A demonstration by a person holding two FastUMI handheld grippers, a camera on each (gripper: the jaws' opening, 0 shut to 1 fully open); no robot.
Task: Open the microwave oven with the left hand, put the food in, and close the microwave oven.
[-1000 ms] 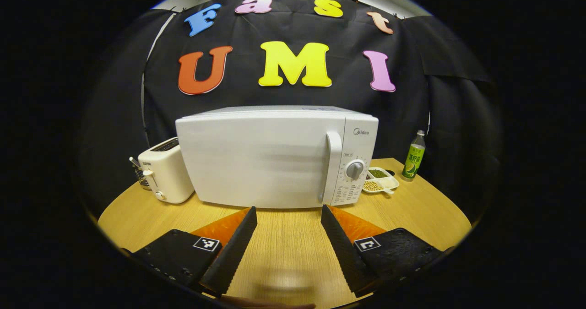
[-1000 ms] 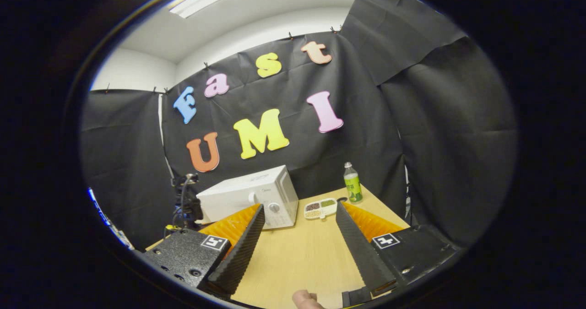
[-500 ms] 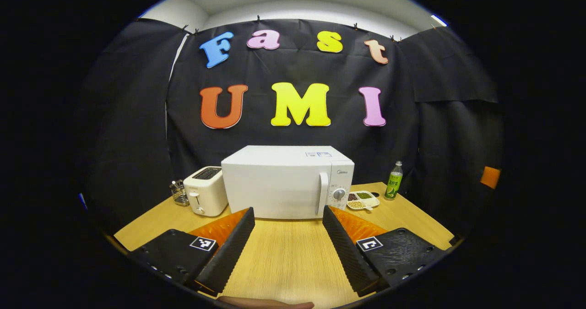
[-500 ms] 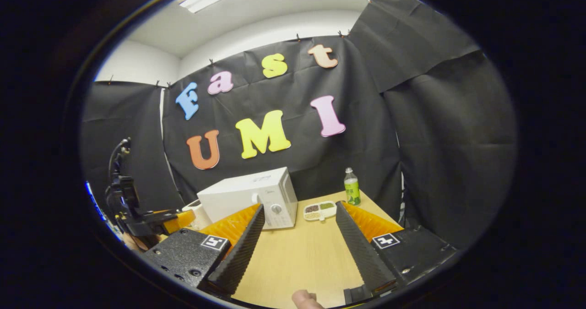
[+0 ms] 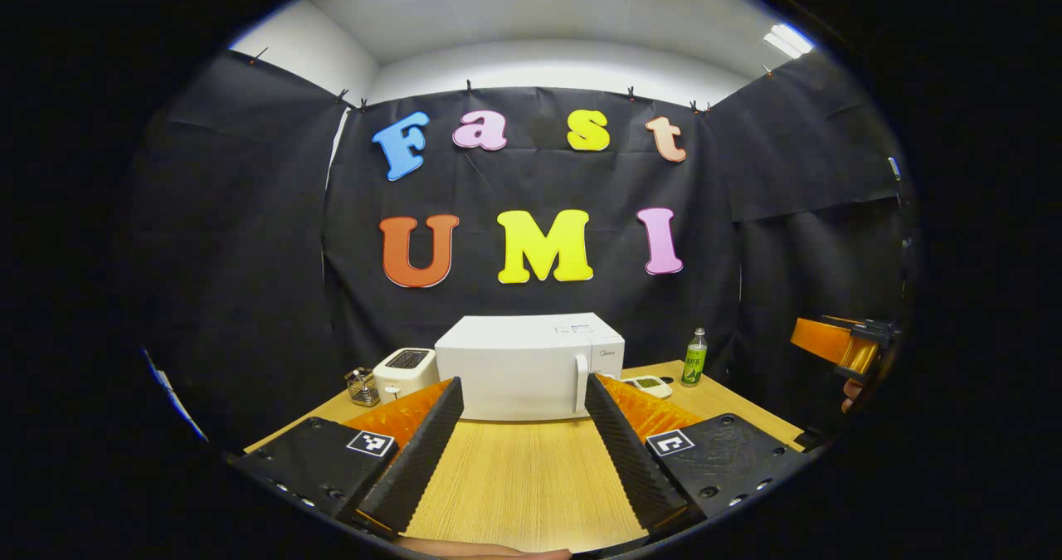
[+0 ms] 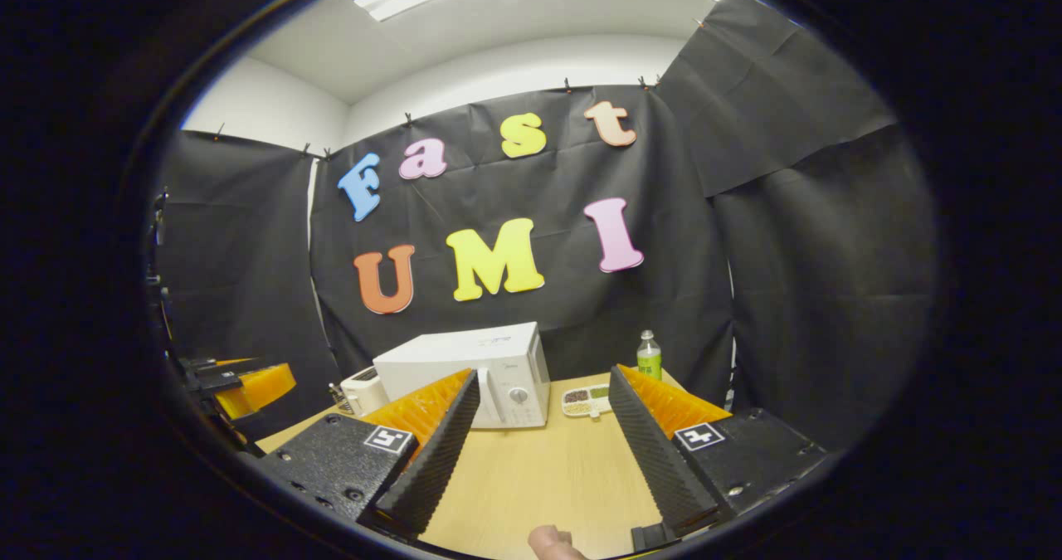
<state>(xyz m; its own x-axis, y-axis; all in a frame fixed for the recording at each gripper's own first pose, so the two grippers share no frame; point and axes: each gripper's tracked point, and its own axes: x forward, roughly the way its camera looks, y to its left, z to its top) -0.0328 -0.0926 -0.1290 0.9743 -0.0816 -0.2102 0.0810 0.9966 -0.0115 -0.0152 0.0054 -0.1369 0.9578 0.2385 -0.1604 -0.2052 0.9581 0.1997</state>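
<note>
Left gripper view is showing the left tongs (image 5: 523, 444) standing wide open and gripping nothing, over the wooden tabletop (image 5: 523, 485). Well ahead, between the two fingers, the white microwave oven (image 5: 527, 369) is sitting with its door shut, a toaster (image 5: 405, 371) just beside it. Right gripper view is showing the right tongs (image 6: 539, 452) likewise open and empty, with the food tray (image 6: 586, 401) lying beside the microwave oven near a green bottle (image 6: 649, 357).

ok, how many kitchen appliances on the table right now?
2. A white box-shaped microwave oven stands at the back centre with its door closed; a small cream toaster stands just to its left. Others may be hidden behind the microwave.
</note>
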